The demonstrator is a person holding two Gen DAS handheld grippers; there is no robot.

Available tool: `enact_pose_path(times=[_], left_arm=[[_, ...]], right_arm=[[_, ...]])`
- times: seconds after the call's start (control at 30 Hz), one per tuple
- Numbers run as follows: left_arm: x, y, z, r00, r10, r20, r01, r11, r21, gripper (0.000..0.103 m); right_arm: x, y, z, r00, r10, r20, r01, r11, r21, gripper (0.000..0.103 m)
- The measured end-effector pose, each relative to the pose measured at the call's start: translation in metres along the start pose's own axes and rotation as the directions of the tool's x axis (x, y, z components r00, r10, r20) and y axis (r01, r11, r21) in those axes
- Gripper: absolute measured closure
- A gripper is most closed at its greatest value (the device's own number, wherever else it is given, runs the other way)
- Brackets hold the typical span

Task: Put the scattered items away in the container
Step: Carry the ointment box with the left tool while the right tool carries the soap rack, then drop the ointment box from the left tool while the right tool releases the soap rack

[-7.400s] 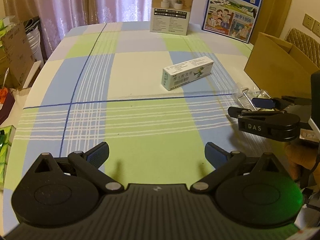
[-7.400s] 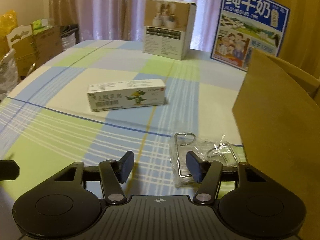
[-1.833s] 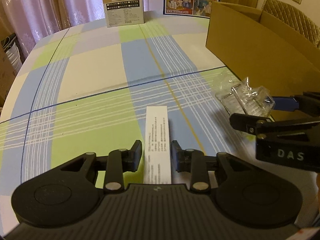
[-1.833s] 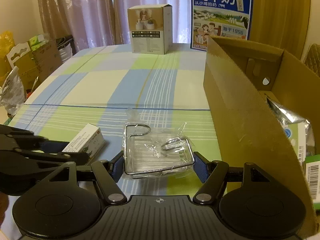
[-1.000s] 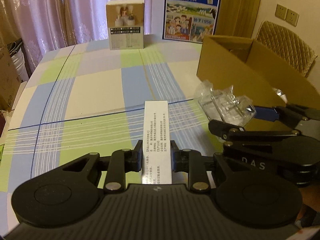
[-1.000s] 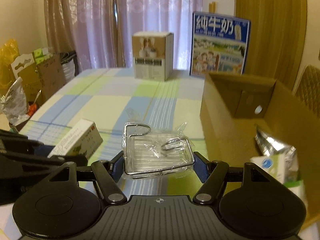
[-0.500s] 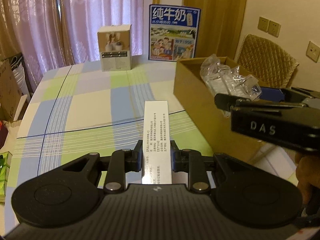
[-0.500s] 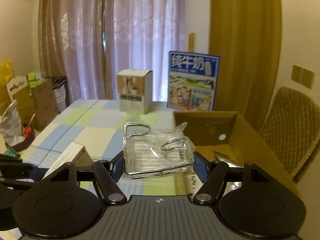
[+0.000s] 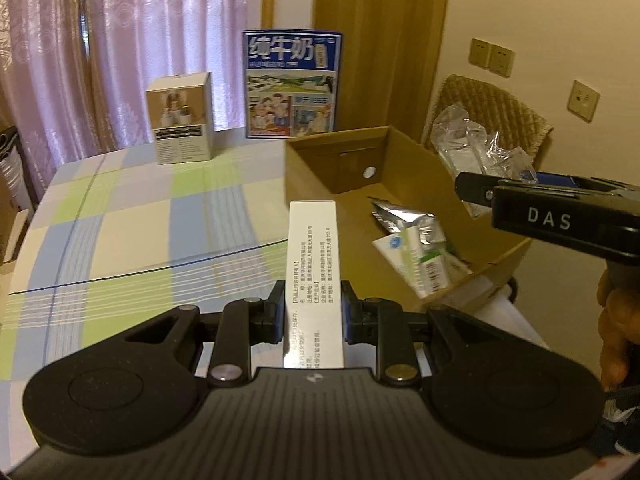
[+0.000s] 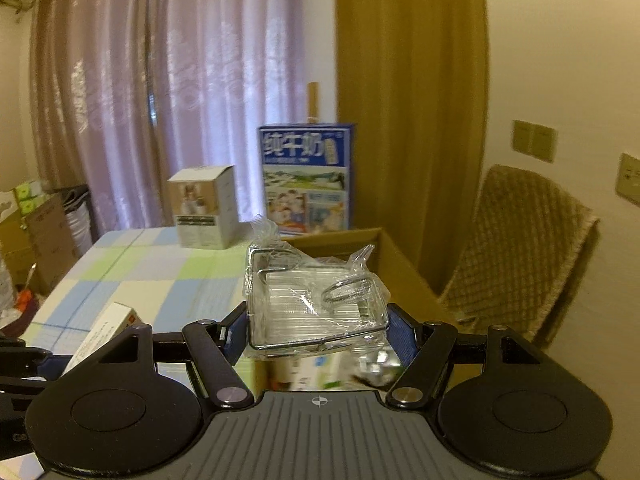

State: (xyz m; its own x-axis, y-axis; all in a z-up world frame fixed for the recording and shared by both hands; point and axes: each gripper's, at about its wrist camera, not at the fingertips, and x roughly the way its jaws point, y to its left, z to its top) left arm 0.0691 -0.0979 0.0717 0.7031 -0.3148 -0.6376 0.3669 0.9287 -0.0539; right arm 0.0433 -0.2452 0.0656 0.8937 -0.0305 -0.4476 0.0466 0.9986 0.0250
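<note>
Both grippers have risen since a second ago, carrying their loads off the checked tablecloth to above the open cardboard box, whose inside now shows.

From the left wrist, the left gripper is clamped tight on a slim white carton: stiff matte card, rectangular, printed with small black text. Its long axis runs straight out along the fingers toward 12 o'clock, the far end reaching the box's near wall. At 2 o'clock the right gripper, a black body lettered DAS, holds a crinkled clear-plastic packet above the box's far side.

From the right wrist, that gripper's blue pads sit fairly wide, pressing both sides of the wire rack, a shiny metal-rod frame, rounded at the corners, wrapped in glossy film. It lies roughly level, hook ends toward 12 o'clock.

Inside the box lie a silver foil pouch and a white-and-green pack.
</note>
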Motion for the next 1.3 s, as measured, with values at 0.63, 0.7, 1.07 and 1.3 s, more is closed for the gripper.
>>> enact_pose_path(times=[0.63,0.7,1.07,1.3], left_arm=[[0.059,-0.062,0.054,0.988,-0.152,0.007,0.152,0.988,0.006,0.082],[0.069,-0.064,0.060,0.988,-0.154,0.006,0.154,0.988,-0.001,0.082],[0.136,-0.050,0.094,0.987,-0.163,0.001,0.163,0.985,-0.058,0.082],[0.173,-0.040,0.101,0.986,-0.164,-0.017,0.162,0.983,-0.080,0.082]], right_arm=[[0.028,-0.095,0.017,0.997,-0.058,-0.053,0.063,0.994,0.091,0.036],[0.039,-0.098,0.020,0.997,-0.050,-0.064,0.056,0.994,0.098,0.036],[0.099,-0.101,0.028,0.994,-0.024,-0.104,0.034,0.995,0.094,0.036],[0.130,-0.098,0.027,0.992,-0.025,-0.123,0.036,0.996,0.083,0.036]])
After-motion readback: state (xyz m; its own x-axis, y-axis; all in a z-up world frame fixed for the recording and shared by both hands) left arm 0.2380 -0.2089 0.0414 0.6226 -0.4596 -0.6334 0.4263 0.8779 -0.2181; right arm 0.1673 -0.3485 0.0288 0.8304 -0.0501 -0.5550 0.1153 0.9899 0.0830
